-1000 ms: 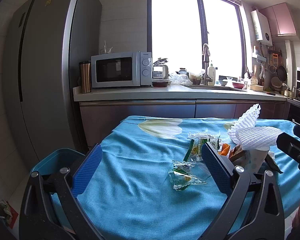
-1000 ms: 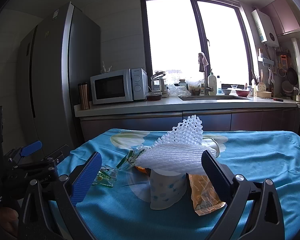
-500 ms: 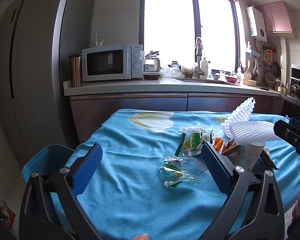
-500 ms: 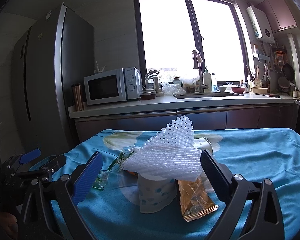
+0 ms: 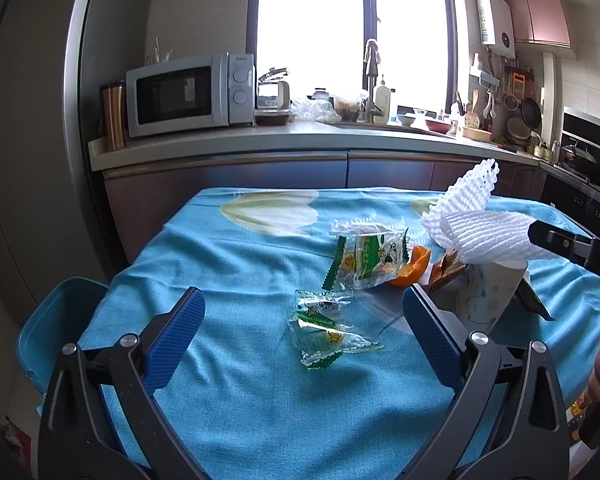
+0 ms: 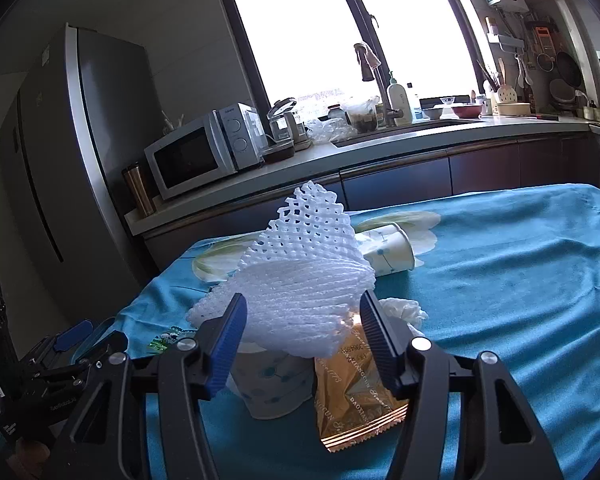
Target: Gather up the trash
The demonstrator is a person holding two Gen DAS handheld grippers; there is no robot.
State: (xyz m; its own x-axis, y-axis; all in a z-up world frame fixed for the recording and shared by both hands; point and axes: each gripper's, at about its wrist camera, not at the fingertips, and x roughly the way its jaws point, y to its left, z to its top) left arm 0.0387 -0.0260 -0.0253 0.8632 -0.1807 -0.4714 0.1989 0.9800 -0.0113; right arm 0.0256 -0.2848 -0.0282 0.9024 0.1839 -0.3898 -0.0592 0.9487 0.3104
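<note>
Grippers number two: the left gripper (image 5: 300,324) hangs spread wide above a clear wrapper (image 5: 327,330); the right gripper (image 6: 303,334) has its fingers either side of a foam net (image 6: 300,292), contact unclear. The net sits in an upright paper cup (image 6: 270,384) beside a gold packet (image 6: 352,392). Only the right view shows a second, toppled cup (image 6: 388,250); only the left shows the orange peel (image 5: 414,266) and blue bin (image 5: 56,328).
</note>
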